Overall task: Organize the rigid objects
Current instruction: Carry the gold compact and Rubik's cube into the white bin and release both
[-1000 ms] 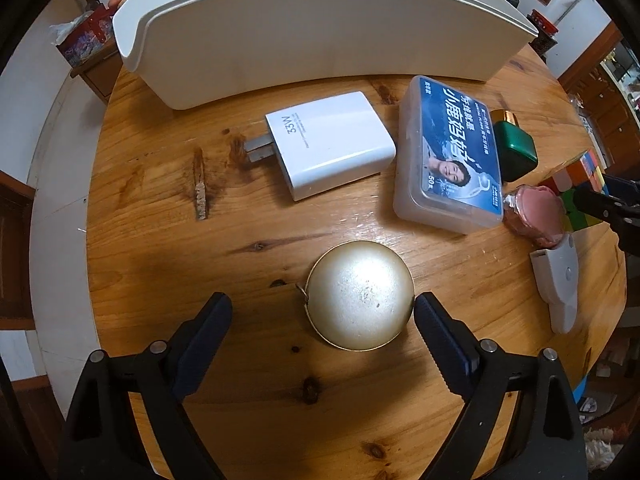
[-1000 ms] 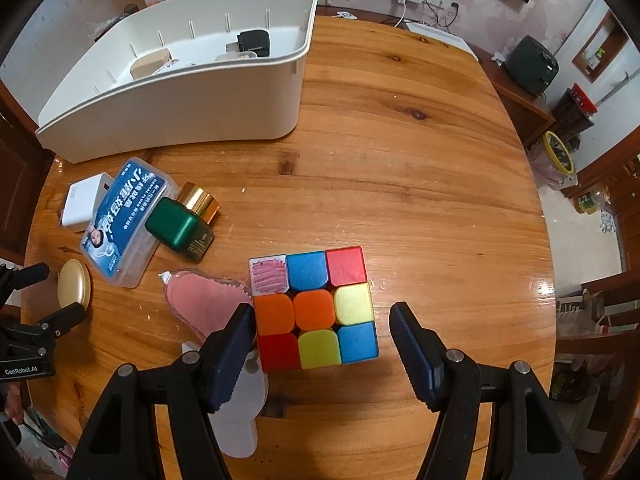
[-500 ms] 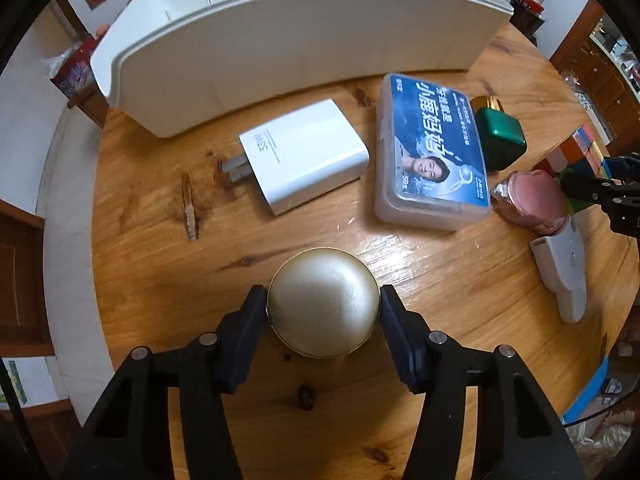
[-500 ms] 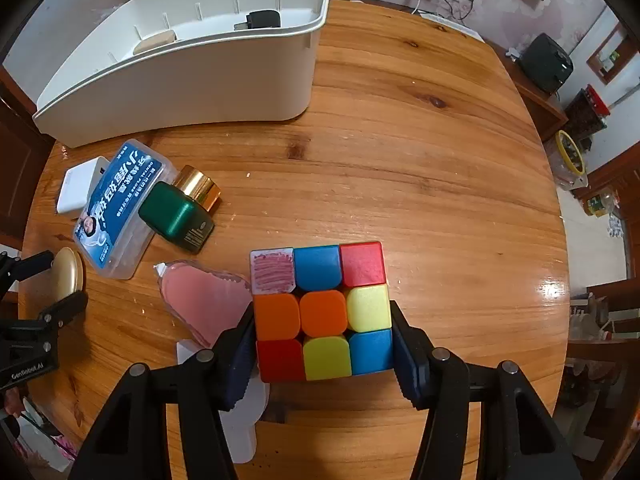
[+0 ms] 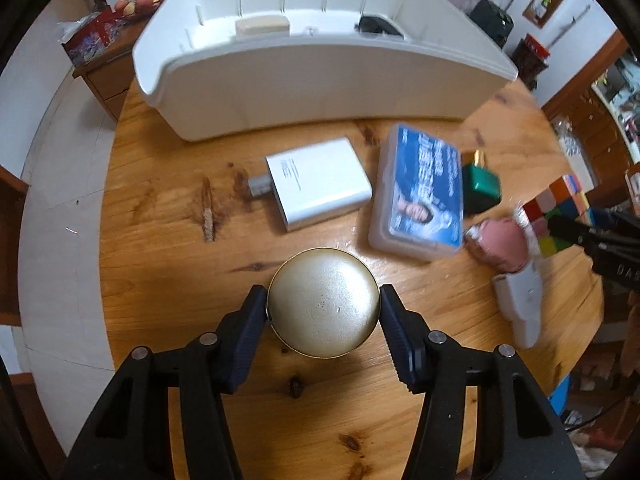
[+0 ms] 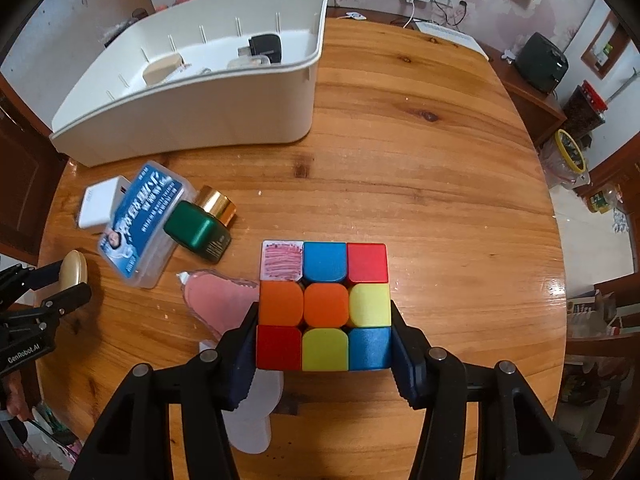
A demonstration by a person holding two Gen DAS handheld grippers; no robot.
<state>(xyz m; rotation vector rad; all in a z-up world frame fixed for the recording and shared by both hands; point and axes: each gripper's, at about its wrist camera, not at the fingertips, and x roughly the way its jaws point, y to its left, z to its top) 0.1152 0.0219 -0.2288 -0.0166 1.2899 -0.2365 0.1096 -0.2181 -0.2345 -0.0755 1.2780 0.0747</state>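
My left gripper (image 5: 323, 312) is shut on a round gold compact (image 5: 323, 304) and holds it above the wooden table (image 5: 168, 264). My right gripper (image 6: 324, 340) is shut on a colourful puzzle cube (image 6: 324, 306) and holds it off the table. The cube also shows at the right edge of the left wrist view (image 5: 560, 204), and the compact at the left of the right wrist view (image 6: 74, 272). A long white bin (image 5: 320, 76) stands at the back of the table and holds a beige block (image 5: 262, 26) and a black item (image 5: 374, 24).
On the table lie a white charger (image 5: 316, 184), a clear box with a blue label (image 5: 424, 196), a green bottle with a gold cap (image 5: 480, 180), a pink heart-shaped case (image 5: 502, 240) and a white plastic piece (image 5: 520, 300). Cabinets and floor surround the round table.
Both grippers have closed, the left on the gold compact and the right on the cube. Both objects have risen off the table, and the bin's inside has come into view.
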